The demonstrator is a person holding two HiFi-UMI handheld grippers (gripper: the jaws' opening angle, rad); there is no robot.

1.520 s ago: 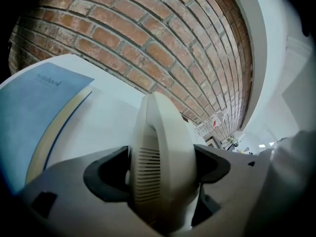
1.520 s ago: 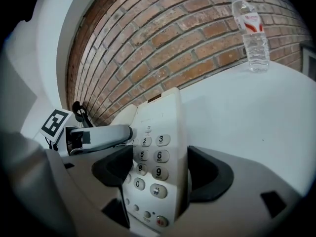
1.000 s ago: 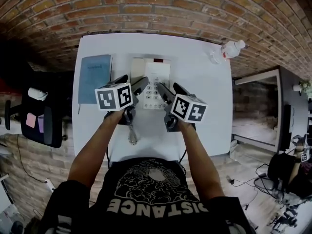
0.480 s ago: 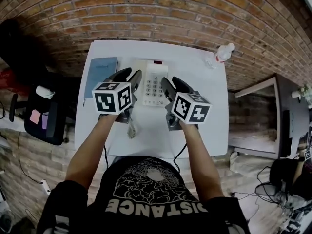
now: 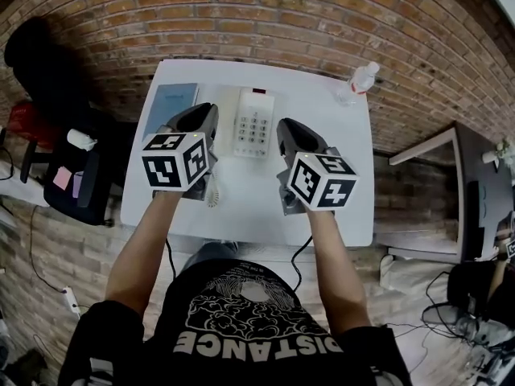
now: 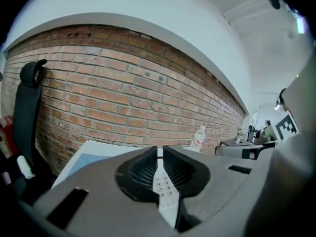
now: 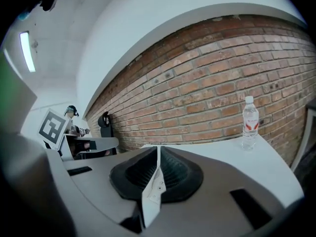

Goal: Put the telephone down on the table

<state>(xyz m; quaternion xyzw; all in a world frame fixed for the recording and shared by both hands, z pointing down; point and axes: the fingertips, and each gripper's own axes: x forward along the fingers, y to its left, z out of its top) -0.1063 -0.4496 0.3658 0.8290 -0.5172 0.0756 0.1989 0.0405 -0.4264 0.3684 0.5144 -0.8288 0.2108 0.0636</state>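
Observation:
The white telephone (image 5: 253, 123) lies flat on the white table (image 5: 330, 207), keypad up; its coiled cord (image 5: 213, 193) trails toward the near edge. My left gripper (image 5: 201, 112) hovers just left of the phone and hides its left side. My right gripper (image 5: 288, 127) hovers to the phone's right. Both pairs of jaws are closing to a thin slit with nothing between them. Through the slit of the left gripper (image 6: 159, 149) the phone's keypad (image 6: 165, 191) shows below. The right gripper (image 7: 158, 148) shows a sliver of the telephone (image 7: 153, 189) the same way.
A blue notebook (image 5: 169, 103) lies at the table's far left and a water bottle (image 5: 362, 79) stands at the far right corner. A brick wall runs behind the table. A black chair (image 5: 76, 179) stands at the left and a dark desk (image 5: 475, 183) at the right.
Both grippers' jaws went from wide open to nearly closed. Both have drawn back from the telephone's sides toward the person, and the view now sits higher over the table.

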